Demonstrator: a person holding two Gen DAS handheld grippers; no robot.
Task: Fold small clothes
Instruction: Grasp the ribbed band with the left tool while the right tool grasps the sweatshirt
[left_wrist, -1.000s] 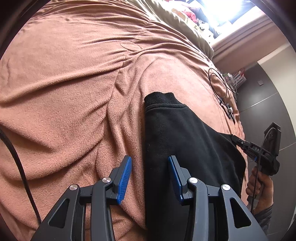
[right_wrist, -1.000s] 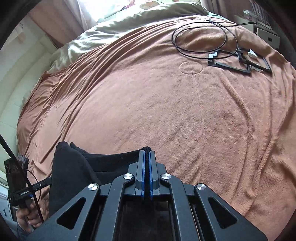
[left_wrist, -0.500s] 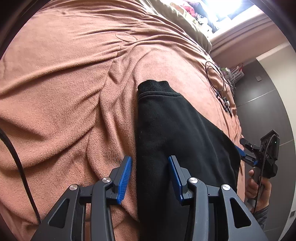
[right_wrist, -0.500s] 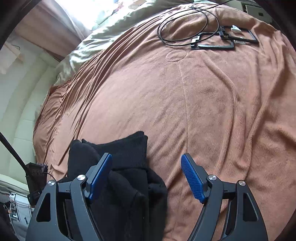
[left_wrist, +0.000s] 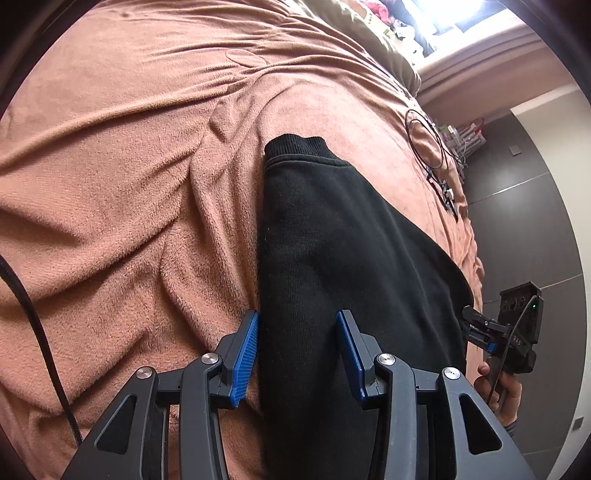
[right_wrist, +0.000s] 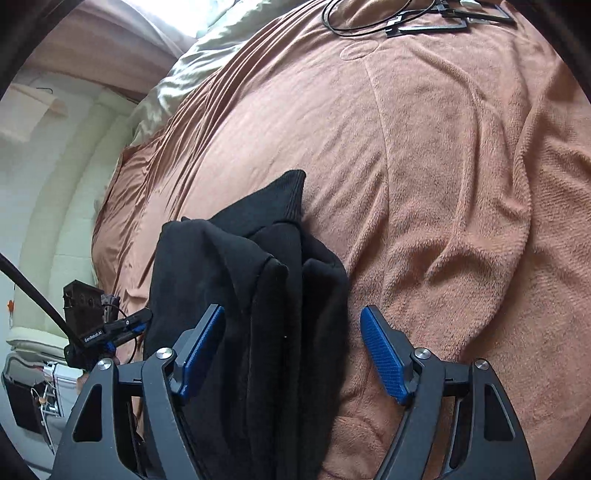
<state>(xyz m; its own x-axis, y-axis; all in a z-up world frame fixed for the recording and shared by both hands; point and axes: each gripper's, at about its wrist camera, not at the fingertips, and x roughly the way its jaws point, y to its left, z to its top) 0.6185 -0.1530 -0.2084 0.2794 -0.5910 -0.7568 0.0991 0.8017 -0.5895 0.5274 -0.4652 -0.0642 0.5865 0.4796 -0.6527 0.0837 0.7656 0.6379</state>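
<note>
The black garment (left_wrist: 332, 258) lies on the bed (left_wrist: 129, 184), long axis running from my tongs up toward the frame's middle, cuff at the far end. Left tongs (left_wrist: 297, 350) sit part open, straddling its left edge, not pinching. Right tongs (right_wrist: 293, 350) are closing over the bunched end, pads not touching cloth yet, so they're nearest. Only readable text: "GenRobot.AI", lower left of the right view.
</note>
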